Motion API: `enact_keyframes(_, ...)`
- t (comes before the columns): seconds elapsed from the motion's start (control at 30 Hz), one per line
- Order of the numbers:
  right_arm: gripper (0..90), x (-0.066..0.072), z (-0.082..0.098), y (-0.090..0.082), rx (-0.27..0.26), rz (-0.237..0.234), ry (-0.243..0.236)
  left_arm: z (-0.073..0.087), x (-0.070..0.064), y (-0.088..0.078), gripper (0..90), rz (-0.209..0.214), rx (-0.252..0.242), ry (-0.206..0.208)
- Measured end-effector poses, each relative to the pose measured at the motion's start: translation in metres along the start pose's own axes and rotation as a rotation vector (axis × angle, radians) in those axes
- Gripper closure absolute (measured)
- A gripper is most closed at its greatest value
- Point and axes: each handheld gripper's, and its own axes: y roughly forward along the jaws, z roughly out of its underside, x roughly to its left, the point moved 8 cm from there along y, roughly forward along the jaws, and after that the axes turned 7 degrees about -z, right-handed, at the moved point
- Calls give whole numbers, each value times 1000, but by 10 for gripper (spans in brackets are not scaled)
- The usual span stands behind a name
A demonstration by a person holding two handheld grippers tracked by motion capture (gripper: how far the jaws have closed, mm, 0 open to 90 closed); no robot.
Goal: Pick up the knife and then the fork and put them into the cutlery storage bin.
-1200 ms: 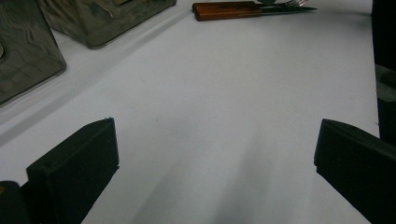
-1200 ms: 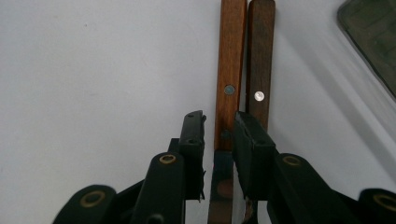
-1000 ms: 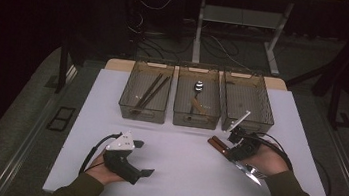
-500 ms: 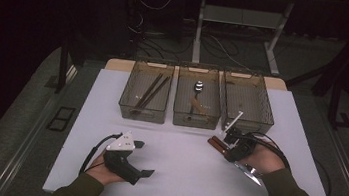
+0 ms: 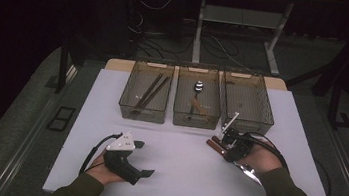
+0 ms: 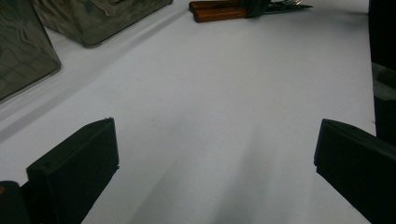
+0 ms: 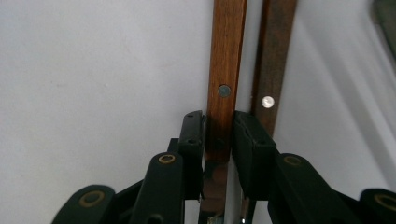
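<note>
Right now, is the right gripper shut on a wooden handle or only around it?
Shut on it: the right gripper presses both pads against the lighter wooden handle; the darker handle lies beside, outside.

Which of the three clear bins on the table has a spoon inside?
The middle bin: a shiny spoon lies in it. The left bin holds dark sticks instead, and the right bin shows no spoon.

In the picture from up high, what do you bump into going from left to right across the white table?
left tool → bin with the dark sticks → bin with the spoon → wooden-handled cutlery in the right tool
</note>
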Motion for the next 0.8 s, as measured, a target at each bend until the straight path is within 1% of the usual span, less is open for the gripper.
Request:
enact_keyframes(0.03,733,2,-1,1,1,-12,4,0,0,0,0,0,0,0)
enact_keyframes(0.2,734,2,-1,1,1,-18,-1,0,0,0,0,2,2,-1)
enact_keyframes(0.3,741,2,-1,2,6,-16,-4,0,-1,1,0,3,3,0)
enact_keyframes(0.37,761,2,-1,2,7,-17,-11,0,-1,1,0,3,3,-1)
enact_keyframes(0.4,766,1,-1,2,10,-6,-21,0,-1,1,0,3,3,-1)
enact_keyframes(0.5,769,1,-1,2,17,1,-14,0,-1,1,0,3,3,-1)
enact_keyframes(0.53,769,3,-1,2,14,-14,-3,1,-1,1,0,3,4,-1)
enact_keyframes(0.7,769,3,-1,2,14,-11,10,1,0,1,0,3,3,-3)
enact_keyframes(0.77,769,3,-1,2,13,-11,10,1,-1,1,0,4,3,-2)
enact_keyframes(0.8,769,2,-1,2,14,-8,3,0,-1,1,0,4,3,-1)
